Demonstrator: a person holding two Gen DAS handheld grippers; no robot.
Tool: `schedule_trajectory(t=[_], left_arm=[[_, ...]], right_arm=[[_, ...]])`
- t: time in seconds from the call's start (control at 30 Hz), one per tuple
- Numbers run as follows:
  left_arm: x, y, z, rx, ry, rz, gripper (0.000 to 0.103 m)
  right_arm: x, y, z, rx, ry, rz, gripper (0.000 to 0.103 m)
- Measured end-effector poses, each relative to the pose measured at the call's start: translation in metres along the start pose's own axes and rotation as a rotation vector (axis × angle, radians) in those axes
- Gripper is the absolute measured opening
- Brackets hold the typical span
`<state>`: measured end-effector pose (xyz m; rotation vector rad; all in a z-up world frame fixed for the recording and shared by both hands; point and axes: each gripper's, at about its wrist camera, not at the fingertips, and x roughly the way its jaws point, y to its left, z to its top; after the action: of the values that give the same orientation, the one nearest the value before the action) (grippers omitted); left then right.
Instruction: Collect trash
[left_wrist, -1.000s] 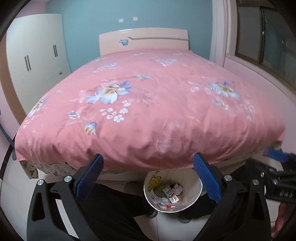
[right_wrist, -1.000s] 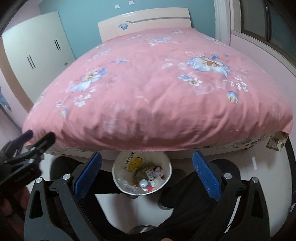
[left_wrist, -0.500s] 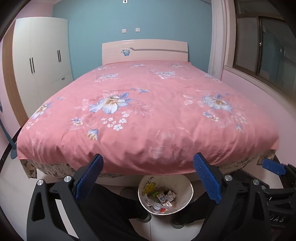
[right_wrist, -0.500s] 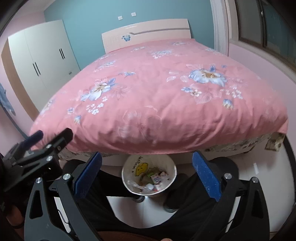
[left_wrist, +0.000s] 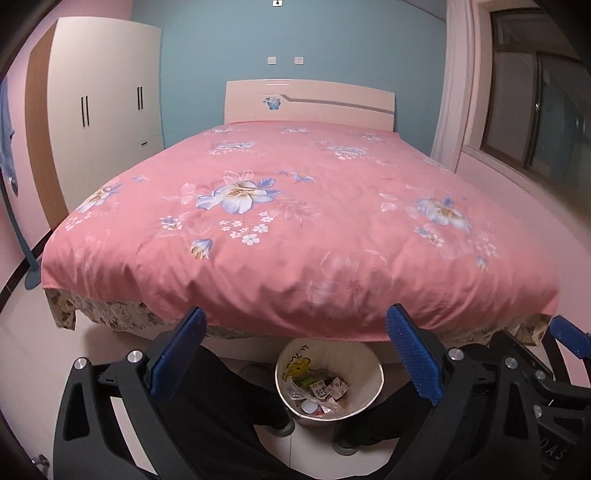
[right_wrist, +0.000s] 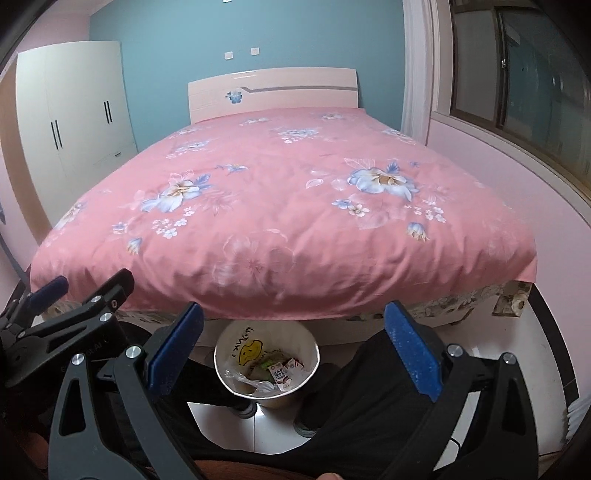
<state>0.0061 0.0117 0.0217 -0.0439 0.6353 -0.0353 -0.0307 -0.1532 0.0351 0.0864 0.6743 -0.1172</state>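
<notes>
White floor tiles (right_wrist: 236, 428) run under the foot of the bed, and on them, between the person's 2 dark-trousered legs (left_wrist: 229, 398), stands 1 white waste bin (left_wrist: 364, 398) with a yellow cartoon face on its inner wall. It already holds the trash (right_wrist: 284, 369): small cartons, wrappers and clear plastic, too jumbled to count. The left gripper (left_wrist: 295, 354) and the right gripper (right_wrist: 295, 347) both hang above it, jaws spread wide and holding nothing. The bin lies below and slightly ahead of each, close to the midline between them, so neither hand is clearly nearer.

Beyond the bin, 1 pink floral quilt (left_wrist: 295, 236) covers the bed, and no loose litter shows on it, which suggests the collecting is close to finished. Further back are 1 pale headboard (left_wrist: 310, 107), 1 white wardrobe (left_wrist: 107, 107) to the left, the blue wall (right_wrist: 295, 33) and a window (right_wrist: 517, 81) on the right.
</notes>
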Motion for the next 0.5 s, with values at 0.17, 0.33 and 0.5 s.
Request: schedule_trajectory(t=[0.17, 0.33, 0.5], left_arm=[[-0.0054, -0.0015, 0.0004, 0.010, -0.018, 0.029, 0.099], [-0.0072, -0.0022, 0.0014, 0.016, -0.021, 0.038, 0.099], [-0.0075, -0.0007, 0.0019, 0.016, -0.009, 0.035, 0.099]], right_arm=[[-0.0040, 0.0027, 0.0008, -0.024, -0.020, -0.023, 0.096], [-0.0042, 0.0008, 0.0009, -0.015, -0.019, -0.008, 0.096], [-0.0024, -0.0008, 0.0005, -0.012, -0.008, 0.001, 0.096]])
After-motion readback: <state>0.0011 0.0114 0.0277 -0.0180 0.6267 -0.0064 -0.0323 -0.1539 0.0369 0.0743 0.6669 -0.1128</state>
